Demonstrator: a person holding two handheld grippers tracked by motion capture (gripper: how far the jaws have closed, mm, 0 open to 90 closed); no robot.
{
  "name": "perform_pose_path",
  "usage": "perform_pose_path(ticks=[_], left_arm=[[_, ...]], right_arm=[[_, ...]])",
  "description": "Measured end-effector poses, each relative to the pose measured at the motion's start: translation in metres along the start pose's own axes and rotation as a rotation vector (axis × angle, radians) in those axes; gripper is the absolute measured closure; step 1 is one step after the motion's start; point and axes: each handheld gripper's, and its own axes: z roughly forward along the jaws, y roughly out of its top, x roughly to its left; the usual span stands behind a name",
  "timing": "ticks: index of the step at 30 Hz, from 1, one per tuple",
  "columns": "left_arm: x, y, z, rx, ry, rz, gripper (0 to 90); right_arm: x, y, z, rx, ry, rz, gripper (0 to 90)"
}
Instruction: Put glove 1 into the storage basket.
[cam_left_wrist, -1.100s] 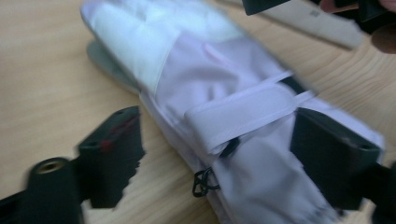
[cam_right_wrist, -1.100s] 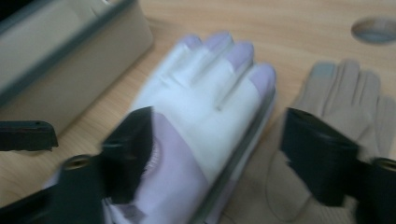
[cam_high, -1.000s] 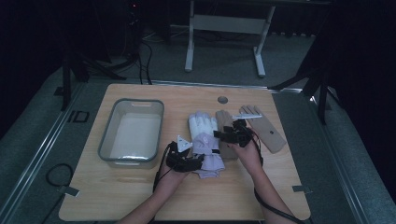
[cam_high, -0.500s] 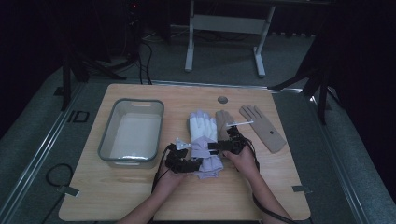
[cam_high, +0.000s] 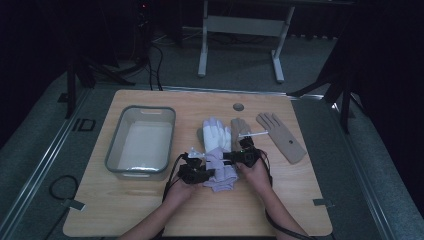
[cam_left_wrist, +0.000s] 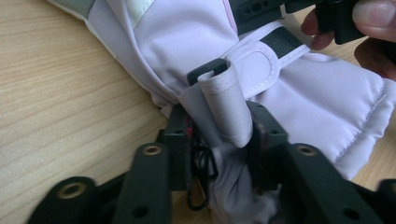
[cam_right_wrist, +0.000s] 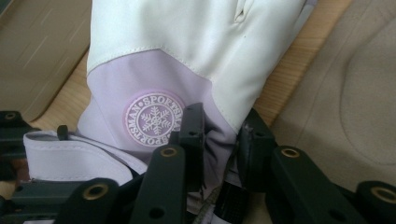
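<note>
Both hands have drawn down toward the cuff of the lilac-and-white ski glove since a second ago, and both sets of jaws have just been closing. Now the left gripper pinches a rolled fold of the cuff fabric beside the wrist strap. At the glove's other edge the right gripper is clamped on lilac fabric next to the snowflake badge. That glove lies on the wooden table, between the grey bin and two tan gloves.

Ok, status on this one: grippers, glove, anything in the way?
Left gripper and right gripper just closed, both pinching the lilac glove cuff. Glove flat on table. Tan glove alongside; nothing blocking.
</note>
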Motion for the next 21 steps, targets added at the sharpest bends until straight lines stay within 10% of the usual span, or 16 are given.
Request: perform_pose_path(ticks=[21], left_arm=[[0.001,0.038,-0.046,-0.075,-0.011,0.062,75.2]], right_arm=[[0.032,0.033,-0.038,-0.120,0.000,-0.052,78.2]])
